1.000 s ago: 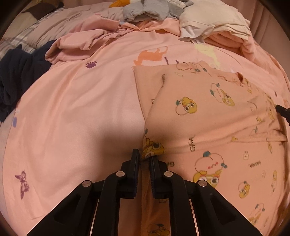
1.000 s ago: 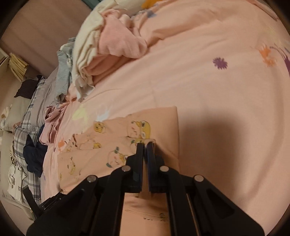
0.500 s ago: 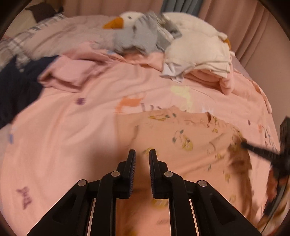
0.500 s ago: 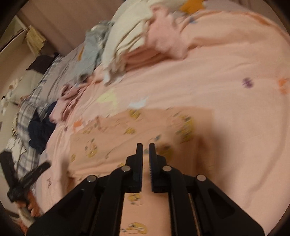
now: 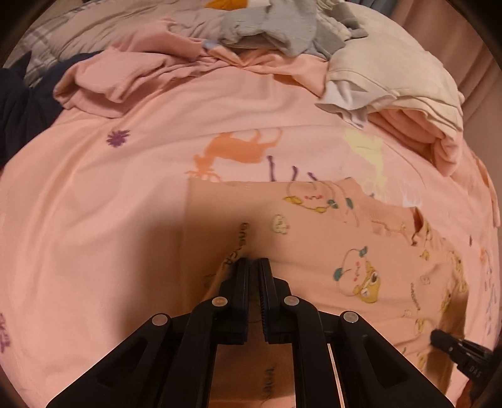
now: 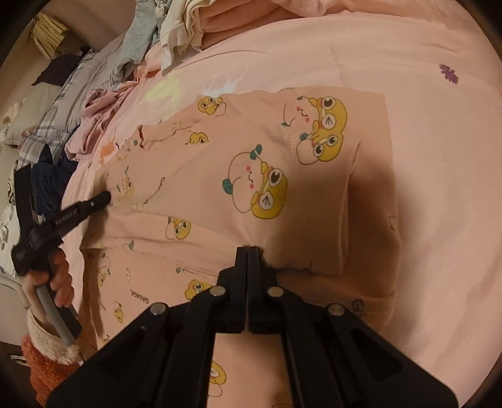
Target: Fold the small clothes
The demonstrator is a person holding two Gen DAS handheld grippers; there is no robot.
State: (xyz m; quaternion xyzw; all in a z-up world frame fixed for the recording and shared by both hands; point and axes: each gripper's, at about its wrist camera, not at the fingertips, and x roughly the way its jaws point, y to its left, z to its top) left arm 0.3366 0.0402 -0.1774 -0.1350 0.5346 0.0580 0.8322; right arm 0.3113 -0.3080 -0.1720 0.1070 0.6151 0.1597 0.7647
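Note:
A peach baby garment (image 5: 329, 251) printed with yellow cartoon figures lies partly folded on the pink bedsheet (image 5: 94, 204). My left gripper (image 5: 252, 260) points down at its left part, jaws nearly together on a pinch of its cloth. In the right wrist view that gripper (image 6: 106, 197) touches the garment's (image 6: 251, 157) far left edge, held by a hand (image 6: 59, 276). My right gripper (image 6: 248, 248) rests its tips on a folded edge, jaws closing until they meet with no gap and no cloth seen between them. It also shows at the left wrist view's lower right, the right gripper (image 5: 437, 337).
At the far side of the bed lie a grey garment (image 5: 276, 28), a cream folded pile (image 5: 392, 72), a crumpled pink garment (image 5: 125, 75) and dark navy cloth (image 5: 18, 103). Plaid bedding (image 6: 47, 131) lies beyond. An orange fuzzy sleeve (image 6: 40, 370) shows low on the left.
Both grippers swept across the garment and sank a little towards it. The right jaws parted slightly, then came fully together. The garment now lies flatter with a fold across it.

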